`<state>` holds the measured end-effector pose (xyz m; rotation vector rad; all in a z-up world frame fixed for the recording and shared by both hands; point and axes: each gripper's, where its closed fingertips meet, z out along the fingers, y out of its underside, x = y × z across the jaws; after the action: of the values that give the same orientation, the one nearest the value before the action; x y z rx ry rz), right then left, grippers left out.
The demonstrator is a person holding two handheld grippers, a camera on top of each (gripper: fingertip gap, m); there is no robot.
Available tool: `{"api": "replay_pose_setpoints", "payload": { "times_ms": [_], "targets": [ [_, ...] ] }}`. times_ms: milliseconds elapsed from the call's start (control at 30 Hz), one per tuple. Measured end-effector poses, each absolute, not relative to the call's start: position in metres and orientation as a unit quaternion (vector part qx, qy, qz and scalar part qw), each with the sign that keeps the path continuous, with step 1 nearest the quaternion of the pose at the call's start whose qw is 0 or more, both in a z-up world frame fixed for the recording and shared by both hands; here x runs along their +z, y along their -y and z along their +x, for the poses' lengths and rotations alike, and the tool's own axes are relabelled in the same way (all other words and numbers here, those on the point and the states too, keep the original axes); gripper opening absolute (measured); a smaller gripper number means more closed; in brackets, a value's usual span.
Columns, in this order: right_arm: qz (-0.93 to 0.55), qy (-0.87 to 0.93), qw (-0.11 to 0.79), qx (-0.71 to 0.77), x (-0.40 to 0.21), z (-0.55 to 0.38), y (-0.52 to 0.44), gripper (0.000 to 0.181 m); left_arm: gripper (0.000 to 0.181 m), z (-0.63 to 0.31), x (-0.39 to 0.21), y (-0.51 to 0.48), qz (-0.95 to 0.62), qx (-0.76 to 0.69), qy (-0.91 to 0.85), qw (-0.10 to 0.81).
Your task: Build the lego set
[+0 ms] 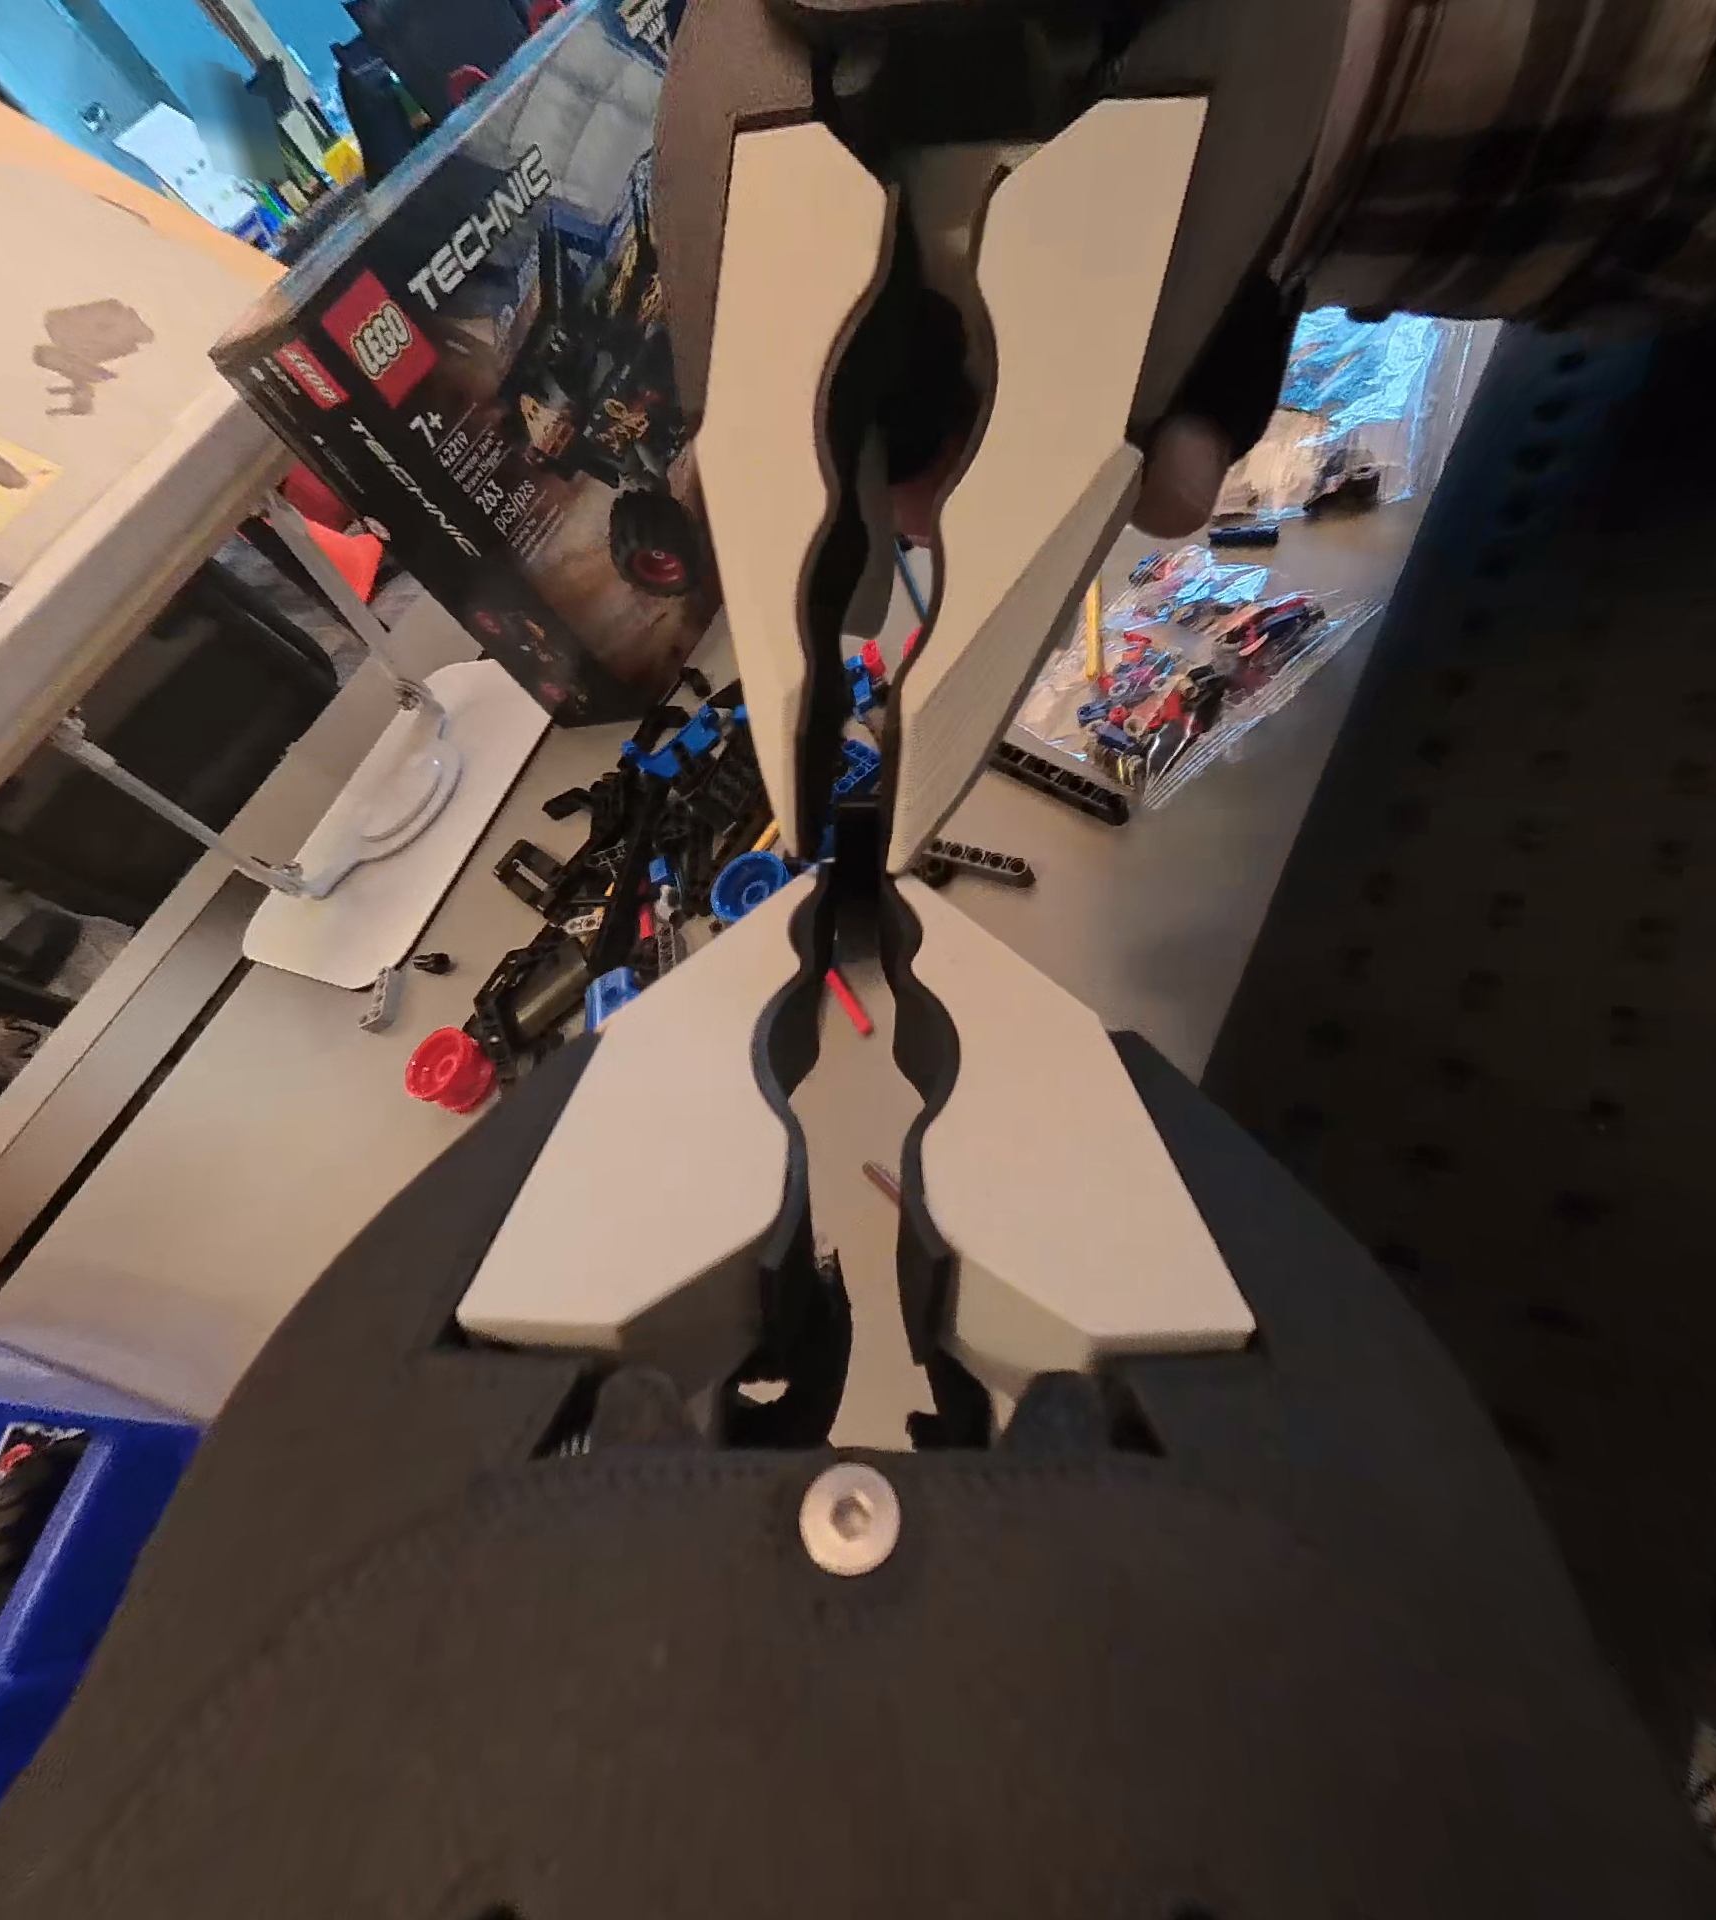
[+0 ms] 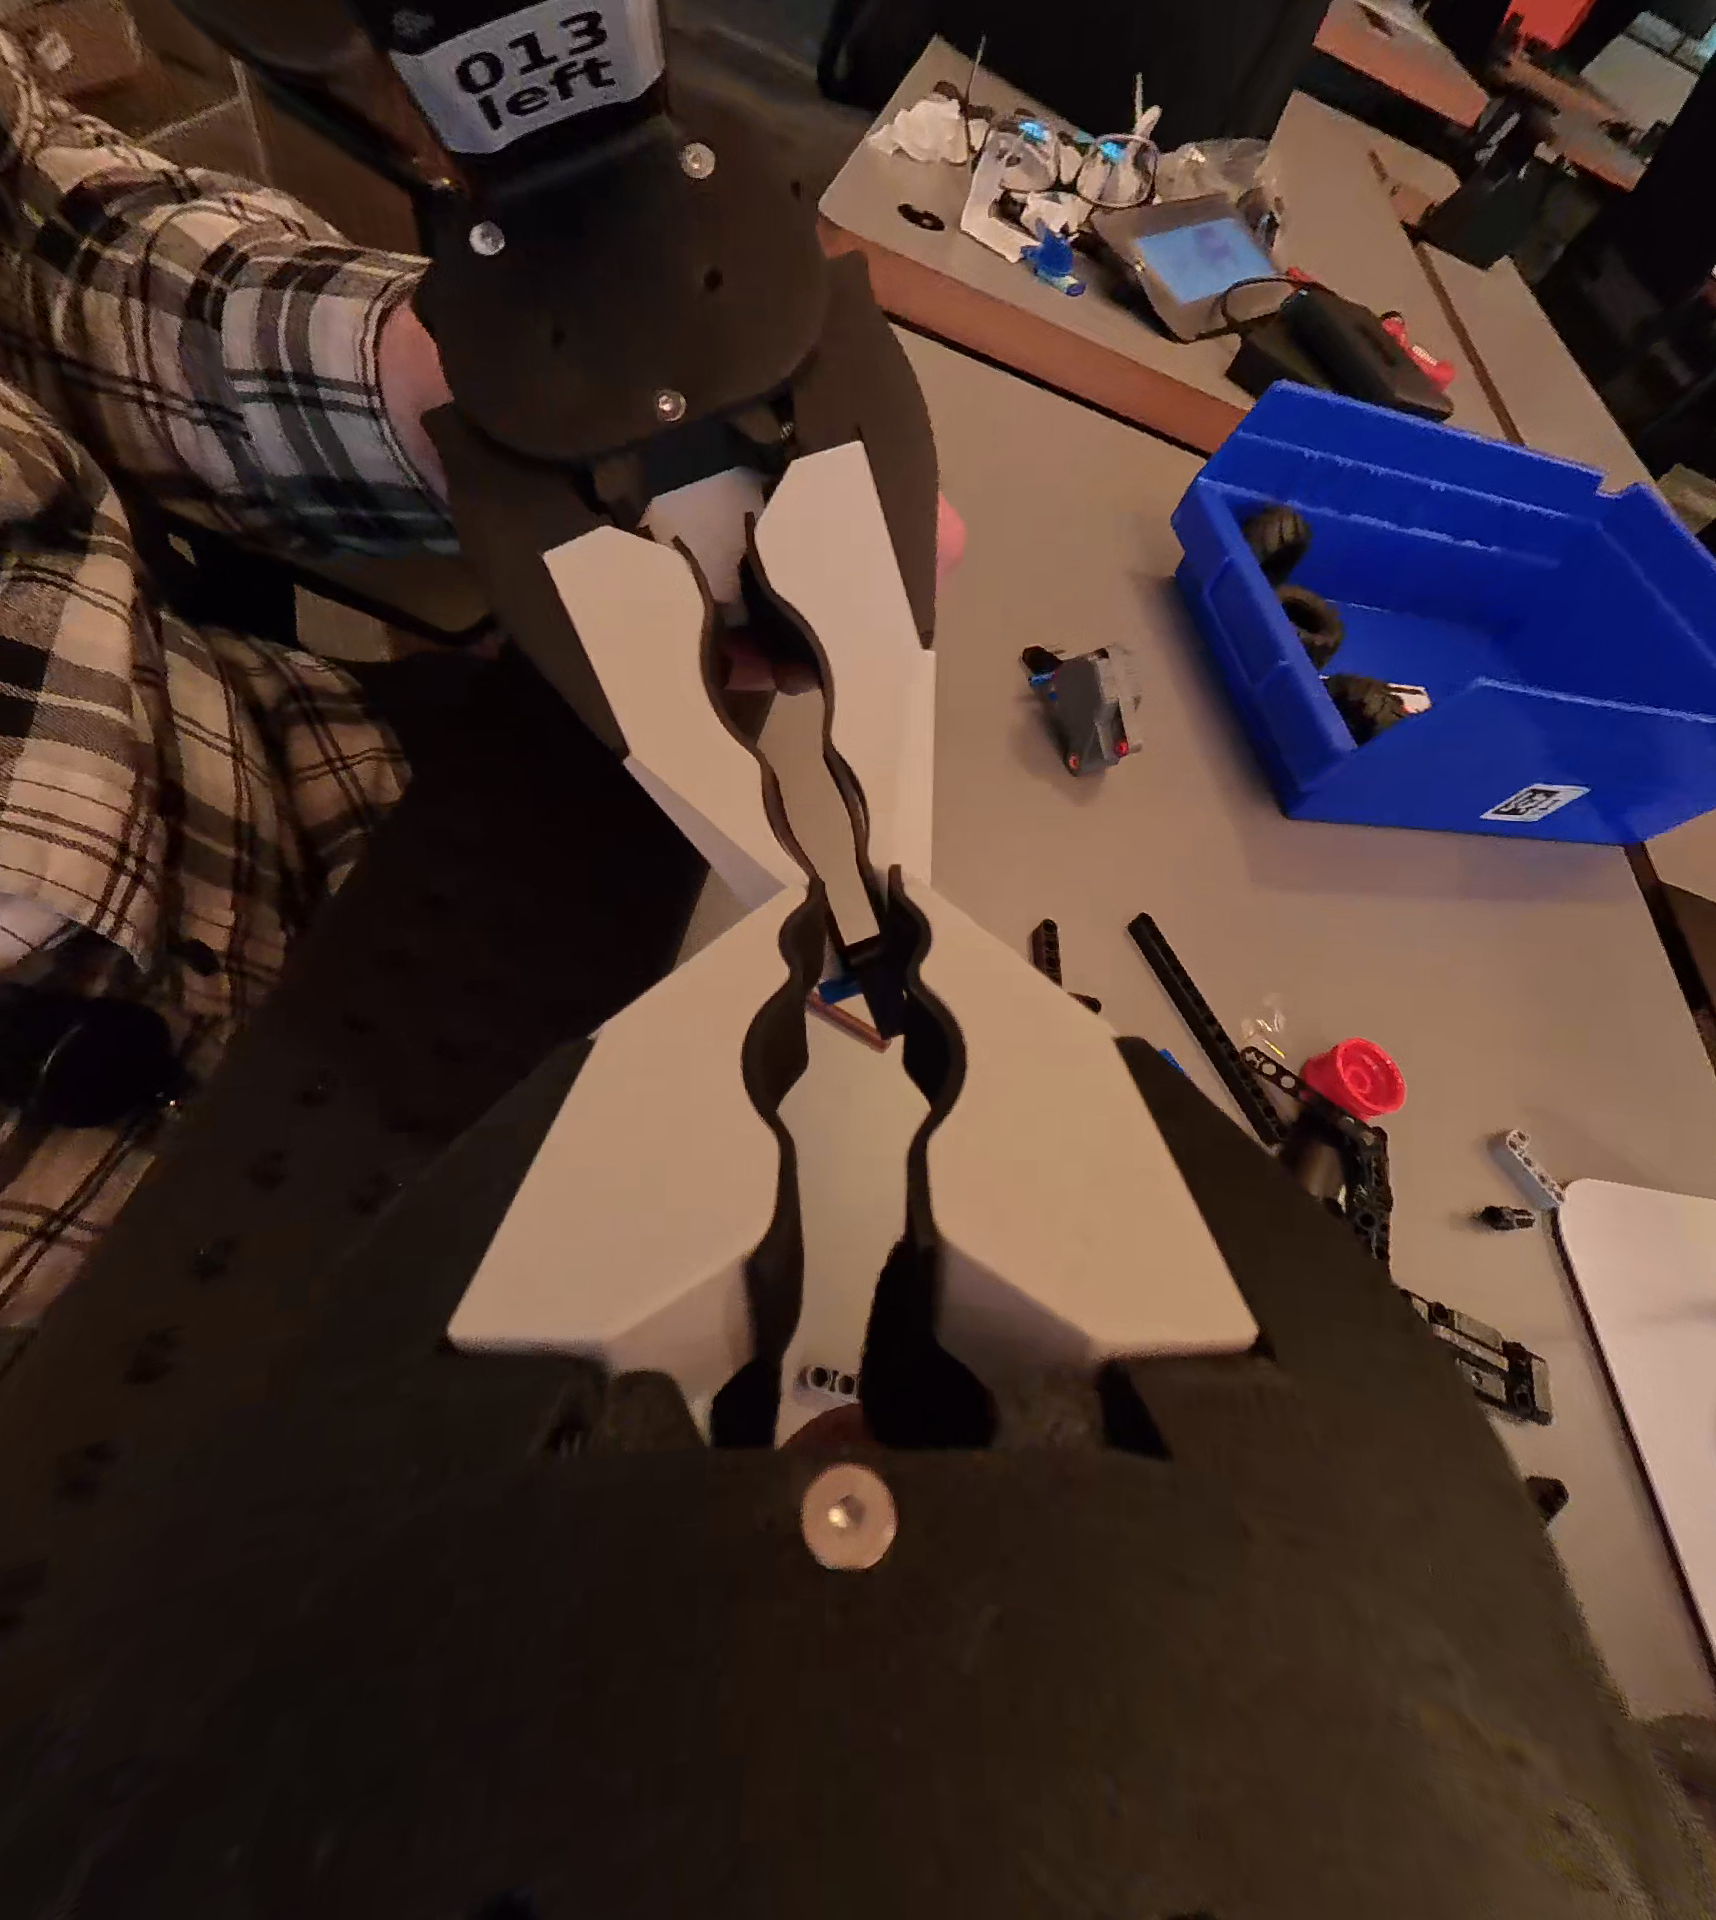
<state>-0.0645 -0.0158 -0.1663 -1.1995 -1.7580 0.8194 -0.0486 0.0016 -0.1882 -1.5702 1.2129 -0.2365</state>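
Left wrist view puts my left gripper point(image 1: 849, 883) at the centre, its jaws drawn narrow around the lower end of a small black lego piece point(image 1: 856, 847). My right gripper point(image 1: 838, 831) comes down from twelve o'clock tip to tip with mine, jaws likewise narrow, pinching the same piece from above, so it sits exactly between the two sets of tips, above the table point(image 1: 262, 1143). A thin red axle point(image 1: 849, 1003) shows through the gap just below my tips. Loose black and blue lego parts point(image 1: 646, 831) are heaped at about ten o'clock from the tips, a red wheel hub point(image 1: 449, 1070) lies at eight o'clock, the set's box point(image 1: 480, 436) stands at eleven o'clock, and clear bags of parts point(image 1: 1207, 665) lie at two o'clock. Right wrist view shows the meeting from the other side: the right gripper point(image 2: 859, 925) grips the black piece point(image 2: 880, 982), which carries a small blue part point(image 2: 838, 987), with the left gripper point(image 2: 859, 904) reaching in from twelve o'clock. A blue bin point(image 2: 1519, 665) holding black tyres point(image 2: 1311, 618) sits at two o'clock, and a long black beam point(image 2: 1197, 1013) at three o'clock.
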Motion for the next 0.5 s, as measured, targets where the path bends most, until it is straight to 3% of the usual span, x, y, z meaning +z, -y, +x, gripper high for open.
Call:
{"api": "replay_pose_setpoints", "payload": {
  "times_ms": [167, 233, 333, 500],
  "targets": [
    [-0.479, 0.71, 0.398, 0.329, -0.168, -0.072, 0.014, 0.011, 0.005, -0.056, -0.191, -0.002, -0.662, -0.093, -0.521, 0.531],
    [-0.478, 0.707, 0.386, 0.35, -0.169, -0.074, 0.017, 0.026, 0.005, -0.062, -0.193, -0.008, -0.67, -0.078, -0.515, 0.529],
    [-0.483, 0.707, 0.396, 0.332, -0.176, -0.077, 0.01, 0.015, 0.005, -0.063, -0.198, -0.01, -0.672, -0.086, -0.518, 0.523],
    [-0.486, 0.704, 0.391, 0.34, -0.184, -0.076, 0.008, 0.014, 0.005, -0.061, -0.206, -0.013, -0.674, -0.092, -0.526, 0.511]
  ]
}}
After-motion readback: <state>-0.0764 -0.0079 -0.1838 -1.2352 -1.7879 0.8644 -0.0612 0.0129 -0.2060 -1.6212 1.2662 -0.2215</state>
